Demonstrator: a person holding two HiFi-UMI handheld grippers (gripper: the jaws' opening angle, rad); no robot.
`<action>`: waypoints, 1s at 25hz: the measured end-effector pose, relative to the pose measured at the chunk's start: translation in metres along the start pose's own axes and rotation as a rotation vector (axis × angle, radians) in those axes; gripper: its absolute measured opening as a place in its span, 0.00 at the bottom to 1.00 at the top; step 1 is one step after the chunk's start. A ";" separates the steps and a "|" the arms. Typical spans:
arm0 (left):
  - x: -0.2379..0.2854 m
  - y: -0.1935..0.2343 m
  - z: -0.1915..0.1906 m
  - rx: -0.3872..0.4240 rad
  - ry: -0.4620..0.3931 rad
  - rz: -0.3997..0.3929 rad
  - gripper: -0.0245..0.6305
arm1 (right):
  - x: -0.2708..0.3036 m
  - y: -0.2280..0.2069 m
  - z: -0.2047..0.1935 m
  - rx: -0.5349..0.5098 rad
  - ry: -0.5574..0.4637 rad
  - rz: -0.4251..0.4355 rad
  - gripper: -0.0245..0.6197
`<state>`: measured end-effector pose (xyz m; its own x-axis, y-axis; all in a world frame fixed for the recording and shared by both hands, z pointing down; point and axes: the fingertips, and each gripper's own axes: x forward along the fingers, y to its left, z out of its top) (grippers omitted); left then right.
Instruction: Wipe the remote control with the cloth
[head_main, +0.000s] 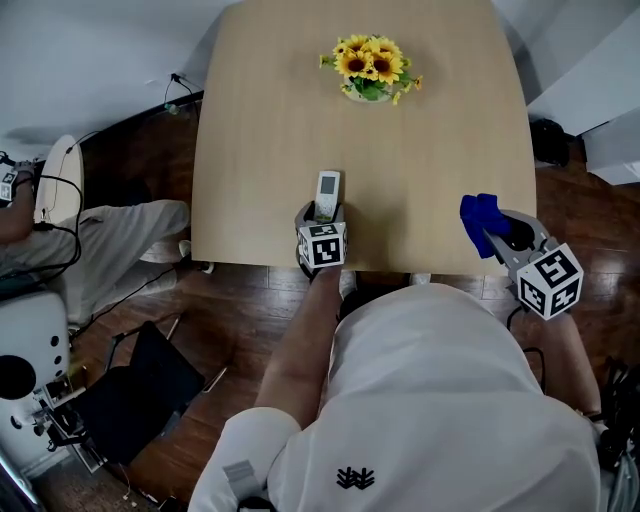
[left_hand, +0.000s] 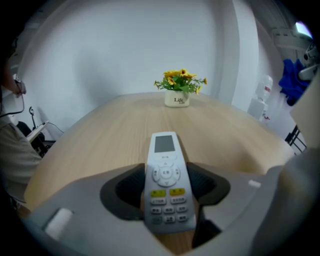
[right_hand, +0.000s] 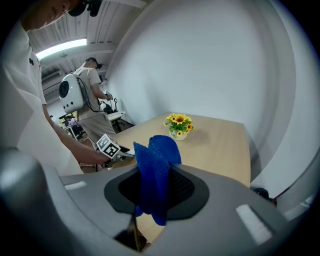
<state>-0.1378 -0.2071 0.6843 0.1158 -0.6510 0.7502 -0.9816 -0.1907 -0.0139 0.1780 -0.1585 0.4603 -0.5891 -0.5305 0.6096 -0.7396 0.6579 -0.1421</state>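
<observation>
The left gripper (head_main: 321, 214) was clamped on the lower end of the remote control (head_main: 328, 187), keys up, on the person's side of the sunflower pot (head_main: 368, 72). Further right of the pot, the right gripper (head_main: 497, 228) pinched the blue cloth (head_main: 478, 222), well apart from the remote. A good wipe would likely need a steady left hold, with the cloth drawn lengthwise over the screen and keys.

The white flower pot (left_hand: 177, 99) bears the word "Life" in dark letters; print on the remote control (left_hand: 166, 185) buttons is too small to read
</observation>
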 end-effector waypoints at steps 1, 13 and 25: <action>-0.001 -0.001 0.000 0.009 -0.001 -0.004 0.46 | 0.000 0.000 0.000 0.002 -0.001 0.002 0.18; -0.071 -0.003 -0.001 0.064 -0.038 -0.003 0.50 | 0.002 -0.006 -0.011 0.044 -0.038 0.051 0.18; -0.213 -0.051 -0.014 0.059 -0.141 -0.063 0.49 | 0.005 0.005 -0.058 0.063 -0.076 0.137 0.18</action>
<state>-0.1149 -0.0485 0.5340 0.2008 -0.7322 0.6509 -0.9616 -0.2743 -0.0119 0.1897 -0.1267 0.5082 -0.7066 -0.4787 0.5211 -0.6684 0.6933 -0.2695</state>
